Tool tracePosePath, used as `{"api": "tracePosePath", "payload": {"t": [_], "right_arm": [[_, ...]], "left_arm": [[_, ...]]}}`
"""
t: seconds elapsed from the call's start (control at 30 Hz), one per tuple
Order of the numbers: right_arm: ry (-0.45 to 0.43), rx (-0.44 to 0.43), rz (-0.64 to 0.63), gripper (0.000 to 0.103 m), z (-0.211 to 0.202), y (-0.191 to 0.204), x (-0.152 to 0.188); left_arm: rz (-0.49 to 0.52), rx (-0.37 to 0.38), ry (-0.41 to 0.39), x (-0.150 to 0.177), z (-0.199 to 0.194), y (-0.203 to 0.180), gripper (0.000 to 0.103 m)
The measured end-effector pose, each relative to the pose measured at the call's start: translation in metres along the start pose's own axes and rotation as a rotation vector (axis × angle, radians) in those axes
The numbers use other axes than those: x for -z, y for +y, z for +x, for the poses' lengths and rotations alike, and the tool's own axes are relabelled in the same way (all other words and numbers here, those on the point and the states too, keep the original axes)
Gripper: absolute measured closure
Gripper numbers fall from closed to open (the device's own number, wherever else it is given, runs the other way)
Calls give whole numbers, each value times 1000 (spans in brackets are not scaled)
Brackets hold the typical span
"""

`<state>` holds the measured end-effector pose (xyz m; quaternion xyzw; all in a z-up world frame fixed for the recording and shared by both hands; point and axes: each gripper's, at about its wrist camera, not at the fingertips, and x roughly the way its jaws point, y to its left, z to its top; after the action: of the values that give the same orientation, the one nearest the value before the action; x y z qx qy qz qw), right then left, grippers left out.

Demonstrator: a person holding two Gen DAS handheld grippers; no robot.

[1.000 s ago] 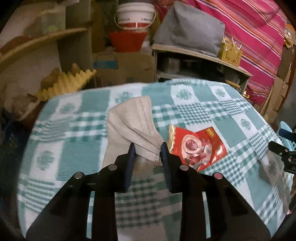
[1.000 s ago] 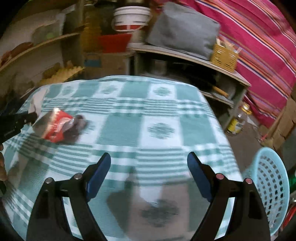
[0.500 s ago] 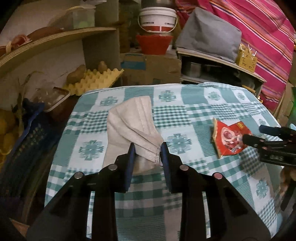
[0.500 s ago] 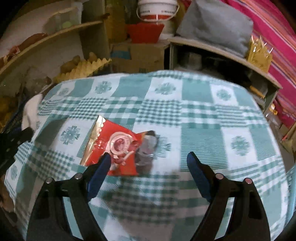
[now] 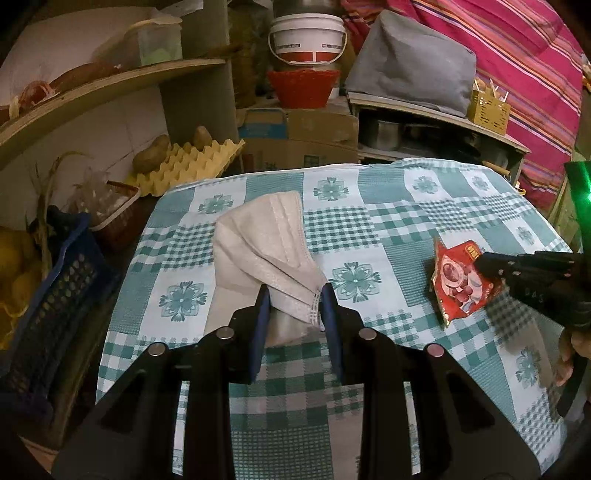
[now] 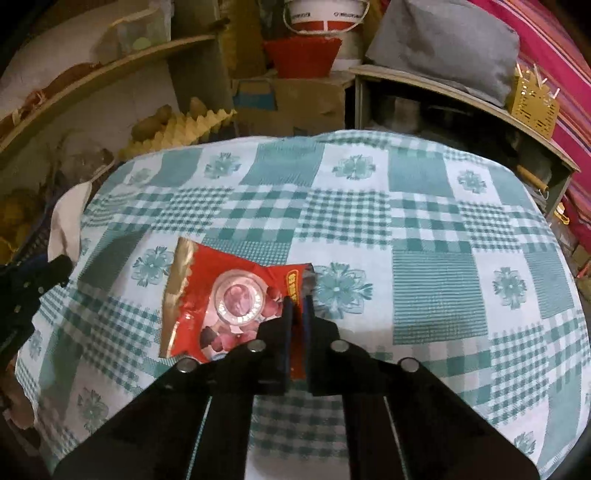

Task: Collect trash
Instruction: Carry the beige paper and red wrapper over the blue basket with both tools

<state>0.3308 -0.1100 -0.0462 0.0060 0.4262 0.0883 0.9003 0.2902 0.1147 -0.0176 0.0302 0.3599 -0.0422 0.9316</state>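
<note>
Yellow egg tray (image 5: 188, 162) behind tablecloth (image 5: 369, 229)

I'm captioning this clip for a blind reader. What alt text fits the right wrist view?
The right gripper is shut on the right edge of a red snack wrapper on a green checked tablecloth. At the far left, the left gripper holds a face mask. Cluttered shelves and a white bucket stand behind.

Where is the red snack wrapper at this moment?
In the right wrist view the red snack wrapper lies on the checked tablecloth, left of centre, its right edge pinched by the right tool.
</note>
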Motion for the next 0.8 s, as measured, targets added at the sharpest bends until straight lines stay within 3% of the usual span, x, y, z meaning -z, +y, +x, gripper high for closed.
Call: {"api": "tracePosePath", "payload": {"t": [0.3,0.53,0.8], "right_arm": [[-96,35,46,100,-63,-60,5],[-156,86,130,100,-129,-150,29],[-203,164,216,100,-187,-242,70]], "left_arm": [[53,39,-35,-3,-20,-43,76],[103,79,-40,-3,-42,-115,76],[168,174,-86,-12,-73,-215,76]]}}
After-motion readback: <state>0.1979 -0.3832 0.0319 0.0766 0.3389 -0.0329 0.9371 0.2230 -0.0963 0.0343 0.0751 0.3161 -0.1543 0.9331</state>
